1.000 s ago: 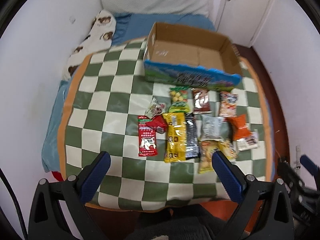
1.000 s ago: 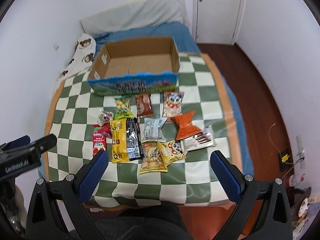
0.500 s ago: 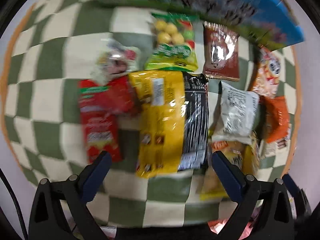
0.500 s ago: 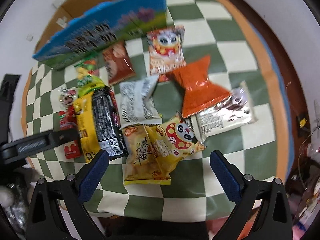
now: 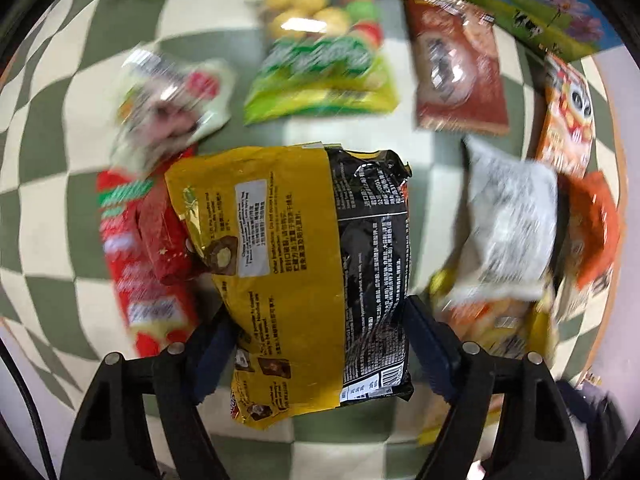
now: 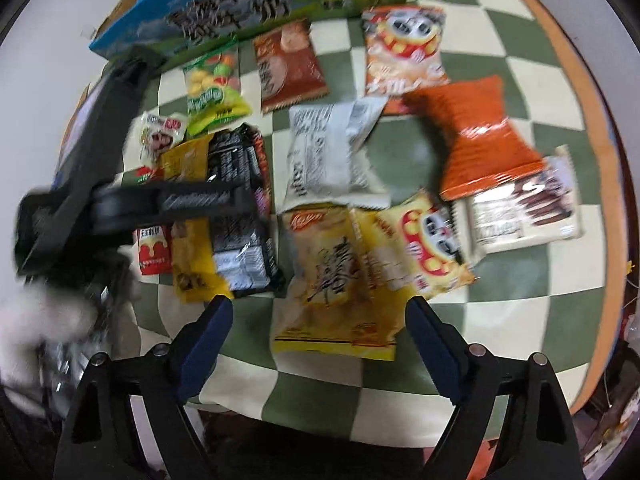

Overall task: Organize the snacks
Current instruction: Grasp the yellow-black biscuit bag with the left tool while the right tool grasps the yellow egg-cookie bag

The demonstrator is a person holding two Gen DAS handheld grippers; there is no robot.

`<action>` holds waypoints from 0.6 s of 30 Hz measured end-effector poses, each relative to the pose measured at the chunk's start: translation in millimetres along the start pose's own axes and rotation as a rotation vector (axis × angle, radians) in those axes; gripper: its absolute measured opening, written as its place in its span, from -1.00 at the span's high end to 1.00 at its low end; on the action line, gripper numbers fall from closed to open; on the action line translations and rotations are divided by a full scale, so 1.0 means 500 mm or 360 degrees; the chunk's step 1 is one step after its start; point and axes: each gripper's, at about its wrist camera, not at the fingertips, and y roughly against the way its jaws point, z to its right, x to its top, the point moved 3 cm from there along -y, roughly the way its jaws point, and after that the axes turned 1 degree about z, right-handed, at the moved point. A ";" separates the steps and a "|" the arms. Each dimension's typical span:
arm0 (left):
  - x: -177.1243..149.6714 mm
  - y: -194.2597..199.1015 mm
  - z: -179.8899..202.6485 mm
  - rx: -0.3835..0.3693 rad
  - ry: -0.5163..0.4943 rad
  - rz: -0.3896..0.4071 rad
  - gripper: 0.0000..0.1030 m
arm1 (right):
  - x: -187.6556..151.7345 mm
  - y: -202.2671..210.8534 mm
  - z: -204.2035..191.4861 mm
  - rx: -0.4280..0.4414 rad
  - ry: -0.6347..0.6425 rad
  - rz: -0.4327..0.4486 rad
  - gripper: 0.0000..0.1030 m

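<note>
Left wrist | left gripper (image 5: 320, 344) fingers closing astride yellow-black packet (image 5: 304, 264) | label unreadable

Even indoor light is falling from above, glare is glinting off the green snack bag (image 5: 320, 60), motion blur is smearing packets towards the edges, and fisheye distortion is bowing the checkered cloth (image 6: 480, 272) outward.
</note>
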 end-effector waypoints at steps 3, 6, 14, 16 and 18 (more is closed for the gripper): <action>-0.052 0.005 -0.033 0.0036 0.0009 -0.0015 -0.54 | 0.017 -0.036 0.008 -0.0069 0.0006 -0.0009 -0.74; -0.088 -0.010 -0.053 0.0030 0.0013 -0.0051 -0.58 | 0.037 -0.072 0.010 -0.0129 0.0034 -0.0030 -0.74; -0.096 -0.083 -0.068 -0.0007 0.0029 -0.0118 -0.76 | 0.081 -0.132 -0.026 -0.0221 0.0130 -0.0090 -0.74; -0.111 -0.083 -0.078 -0.0033 0.0042 -0.0095 -0.72 | 0.085 -0.123 -0.030 -0.0227 0.0091 -0.0088 -0.73; -0.119 -0.077 -0.109 -0.0041 0.0050 -0.0082 -0.69 | 0.081 -0.108 -0.036 -0.0165 0.0048 -0.0063 -0.73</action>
